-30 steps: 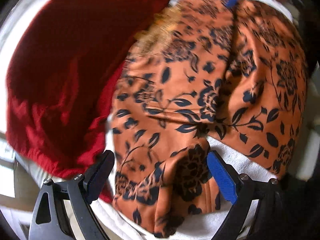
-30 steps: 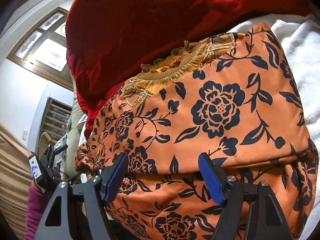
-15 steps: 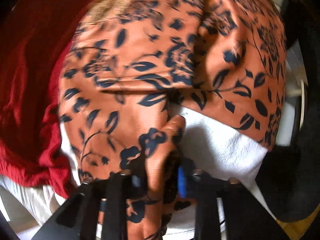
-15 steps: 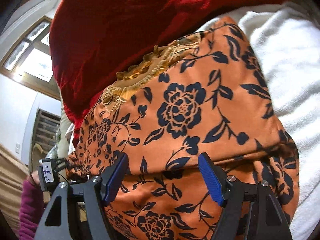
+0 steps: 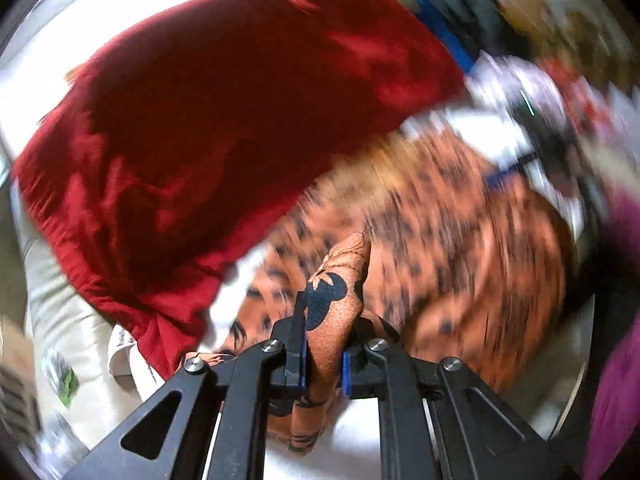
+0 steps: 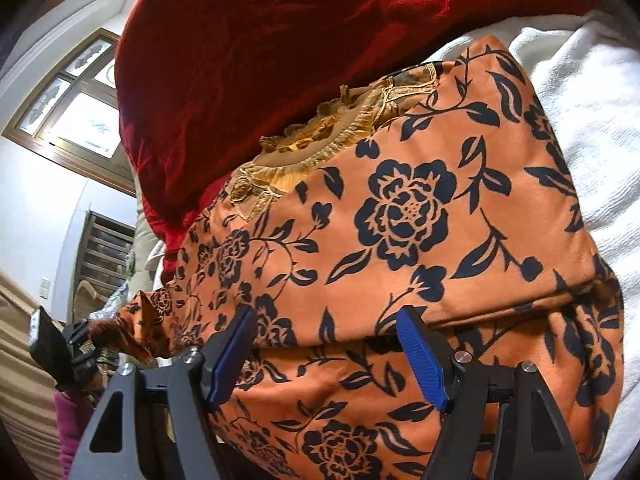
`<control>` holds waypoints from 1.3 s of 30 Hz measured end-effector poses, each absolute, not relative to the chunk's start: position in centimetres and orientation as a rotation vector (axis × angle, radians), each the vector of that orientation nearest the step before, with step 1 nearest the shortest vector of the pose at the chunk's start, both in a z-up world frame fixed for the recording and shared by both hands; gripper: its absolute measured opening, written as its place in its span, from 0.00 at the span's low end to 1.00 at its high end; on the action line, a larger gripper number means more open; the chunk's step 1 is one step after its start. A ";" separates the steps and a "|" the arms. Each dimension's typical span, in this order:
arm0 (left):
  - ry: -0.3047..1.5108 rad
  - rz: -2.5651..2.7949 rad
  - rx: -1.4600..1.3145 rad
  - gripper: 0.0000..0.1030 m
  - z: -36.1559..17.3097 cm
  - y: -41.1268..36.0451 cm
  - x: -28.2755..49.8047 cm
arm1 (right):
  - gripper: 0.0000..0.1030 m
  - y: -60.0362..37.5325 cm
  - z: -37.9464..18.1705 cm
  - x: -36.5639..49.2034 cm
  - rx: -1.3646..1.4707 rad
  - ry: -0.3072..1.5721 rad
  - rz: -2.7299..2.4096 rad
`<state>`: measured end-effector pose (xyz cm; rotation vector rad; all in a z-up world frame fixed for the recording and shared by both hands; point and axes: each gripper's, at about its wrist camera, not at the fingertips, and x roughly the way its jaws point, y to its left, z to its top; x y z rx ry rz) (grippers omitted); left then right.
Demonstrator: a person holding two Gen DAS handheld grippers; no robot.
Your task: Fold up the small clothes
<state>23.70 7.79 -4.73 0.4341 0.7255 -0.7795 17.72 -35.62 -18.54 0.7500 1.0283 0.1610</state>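
A corner of the orange floral garment (image 5: 460,240) is pinched between the blue pads of the left gripper (image 5: 324,354), whose jaws are closed tight on the fabric; a tongue of cloth stands up past the fingertips. In the right wrist view, that same gripper is seen at the far left edge with the corner lifted off the surface. The right gripper (image 6: 328,350) is held with its jaws spread wide, its blue pads (image 6: 420,358) poised over a horizontal fold edge of the garment; whether they touch the cloth cannot be told. The garment is laid folded in layers, with a gathered tan neckline (image 6: 328,144) showing at its far edge. It is spread on a white towel (image 6: 580,100), which is exposed to the right. A red cloth (image 6: 280,48) is heaped just behind the garment, overlapping its far edge. Much of the left wrist view is smeared by motion blur. A window (image 6: 76,108) is visible on the wall at the left.
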 end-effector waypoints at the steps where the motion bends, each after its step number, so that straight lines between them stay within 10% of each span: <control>1: 0.697 -0.719 0.366 0.12 -3.6 7.3 24.0 | 0.73 -35.7 -18.4 17.6 0.757 1.017 0.162; 13: 0.683 -0.697 -0.072 0.13 -1.8 -14.2 23.4 | 0.73 -43.6 -16.3 14.0 0.870 0.835 -0.004; 17: 0.754 -0.802 0.043 0.40 -3.5 -22.0 21.6 | 0.73 -47.0 -15.6 12.7 0.943 0.763 -0.066; 22: 0.565 -0.808 -0.025 0.80 -1.2 -18.3 20.2 | 0.74 -49.4 -15.1 11.8 0.962 0.701 -0.101; 39: 0.835 -0.221 0.000 0.80 -16.8 -0.6 25.1 | 0.73 -41.9 -19.6 19.6 0.737 0.939 -0.094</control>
